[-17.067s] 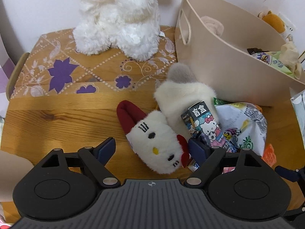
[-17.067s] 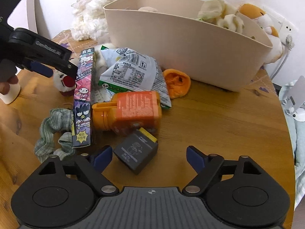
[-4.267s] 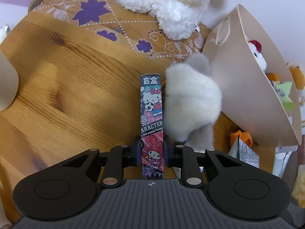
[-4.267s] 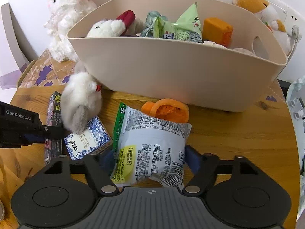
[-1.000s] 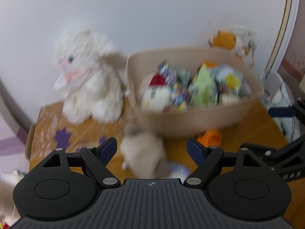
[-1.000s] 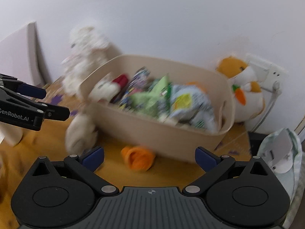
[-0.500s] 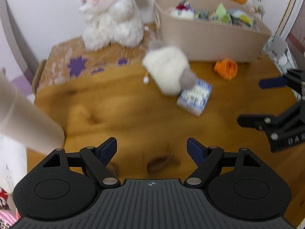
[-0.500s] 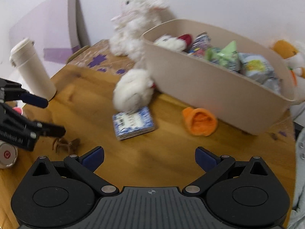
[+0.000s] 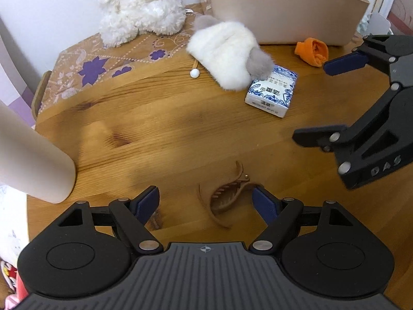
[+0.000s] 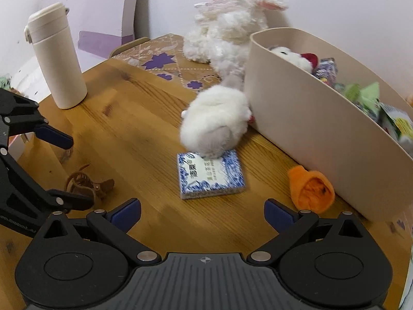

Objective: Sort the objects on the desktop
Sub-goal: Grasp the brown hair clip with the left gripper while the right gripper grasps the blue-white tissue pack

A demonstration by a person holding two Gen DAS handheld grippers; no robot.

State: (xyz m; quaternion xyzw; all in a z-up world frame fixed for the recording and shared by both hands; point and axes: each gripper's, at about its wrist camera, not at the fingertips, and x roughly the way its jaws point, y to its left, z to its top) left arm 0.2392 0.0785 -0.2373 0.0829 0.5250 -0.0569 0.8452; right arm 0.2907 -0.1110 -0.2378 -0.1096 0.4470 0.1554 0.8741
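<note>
Wooden worktop (image 9: 167, 134) carrying, at the far right, a beige bin (image 10: 322, 129) already part-filled with toys and packets. White rabbit toy (image 10: 229, 25) seated on a patterned mat behind; cream flask (image 10: 55, 56) standing at the left edge. Fluffy white slipper (image 10: 214, 121) lying beside the bin wall, its heel resting on a blue-and-white box (image 10: 210, 175): soft and light, best pinched across the plush body. Box flat, probably light and stiff; best taken by its two long edges once the slipper is off it. Orange crumpled item (image 10: 311, 188) just beside the bin: soft, compressible. Brown hair clip (image 9: 224, 193) between the fingers of the left hand-held gripper (image 9: 206, 202), jaws wide, nothing held; rigid, thin-toothed plastic, likely fragile, best squeezed across the hinge body. Right hand-held gripper (image 10: 202, 213) also wide and empty, facing the box.
</note>
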